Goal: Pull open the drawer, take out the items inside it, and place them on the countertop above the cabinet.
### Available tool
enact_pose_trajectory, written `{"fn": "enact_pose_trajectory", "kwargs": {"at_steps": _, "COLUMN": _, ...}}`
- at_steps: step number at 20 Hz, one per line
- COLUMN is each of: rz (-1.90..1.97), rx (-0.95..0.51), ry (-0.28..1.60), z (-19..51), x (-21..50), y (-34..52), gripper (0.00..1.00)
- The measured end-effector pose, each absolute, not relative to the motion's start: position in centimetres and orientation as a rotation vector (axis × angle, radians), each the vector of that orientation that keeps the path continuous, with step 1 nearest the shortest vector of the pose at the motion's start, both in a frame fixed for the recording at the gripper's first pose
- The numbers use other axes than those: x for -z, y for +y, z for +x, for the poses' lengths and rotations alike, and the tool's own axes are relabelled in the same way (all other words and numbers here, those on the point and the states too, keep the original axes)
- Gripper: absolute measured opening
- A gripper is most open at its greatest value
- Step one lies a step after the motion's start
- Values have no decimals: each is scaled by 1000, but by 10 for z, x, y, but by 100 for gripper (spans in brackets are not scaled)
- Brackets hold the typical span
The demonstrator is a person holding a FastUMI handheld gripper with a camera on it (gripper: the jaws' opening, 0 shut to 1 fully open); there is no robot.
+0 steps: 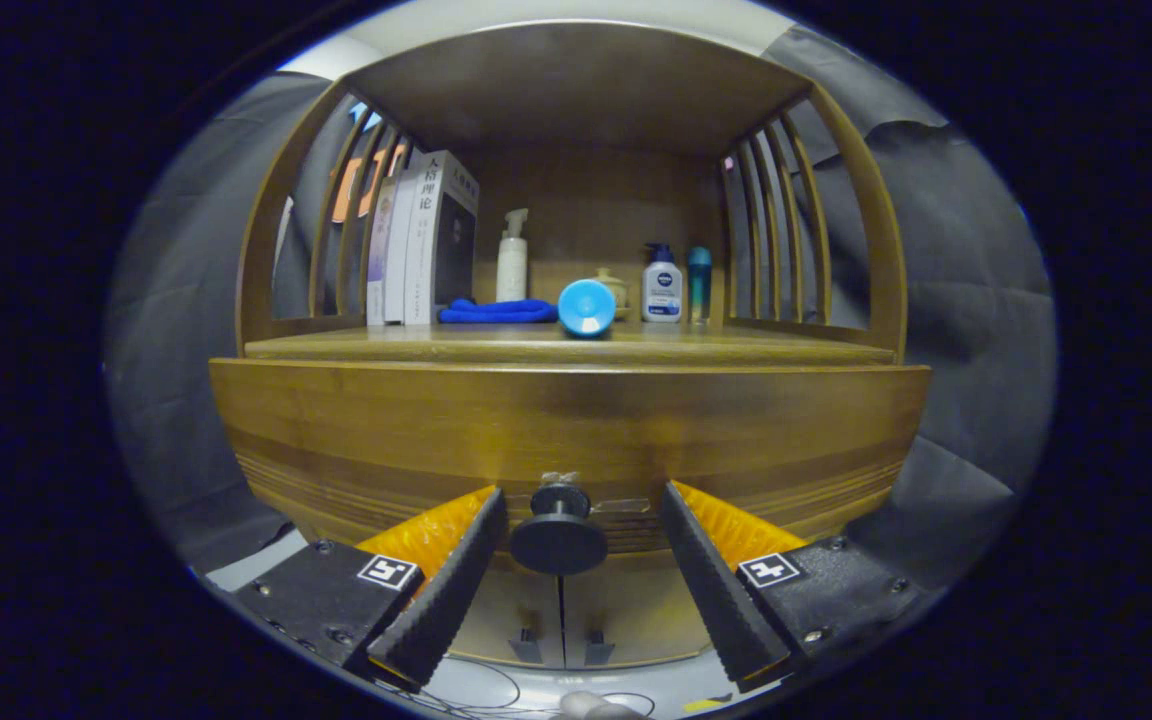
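A wooden cabinet's drawer front (566, 420) faces me, closed, with a dark round knob (558, 540) at its lower middle. My gripper (581, 515) is open and the knob sits between its two fingers, with a gap on each side. Above the drawer lies the wooden countertop (736, 345), a shelf with slatted sides. On it a blue folded cloth (496, 312) and a blue cylinder (586, 306) lying on its side rest near the middle.
Books (426, 240) stand at the shelf's left. A white pump bottle (511, 258), a small white bottle with a dark cap (662, 285) and a slim teal bottle (699, 280) stand at the back. Below the drawer are two cabinet doors (561, 620).
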State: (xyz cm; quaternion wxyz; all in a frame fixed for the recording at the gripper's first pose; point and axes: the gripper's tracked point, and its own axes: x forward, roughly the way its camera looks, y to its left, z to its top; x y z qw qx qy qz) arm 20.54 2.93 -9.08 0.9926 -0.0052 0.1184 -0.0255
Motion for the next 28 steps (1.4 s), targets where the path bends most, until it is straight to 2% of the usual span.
{"fn": "enact_pose_trajectory", "kwargs": {"at_steps": 9, "rz": -11, "rx": 39, "ry": 271, "z": 217, "x": 92, "y": 29, "gripper": 100}}
{"fn": "enact_pose_trajectory", "kwargs": {"at_steps": 12, "rz": 51, "rx": 23, "ry": 208, "z": 180, "x": 79, "y": 27, "gripper": 100}}
{"fn": "enact_pose_trajectory", "kwargs": {"at_steps": 20, "rz": -69, "rx": 2, "ry": 89, "z": 65, "x": 22, "y": 1, "gripper": 100}}
{"fn": "enact_pose_trajectory", "kwargs": {"at_steps": 23, "rz": -38, "rx": 28, "ry": 21, "z": 48, "x": -2, "y": -6, "gripper": 100}}
{"fn": "enact_pose_trajectory", "kwargs": {"at_steps": 28, "rz": -6, "rx": 13, "ry": 24, "z": 46, "x": -8, "y": -8, "gripper": 100}}
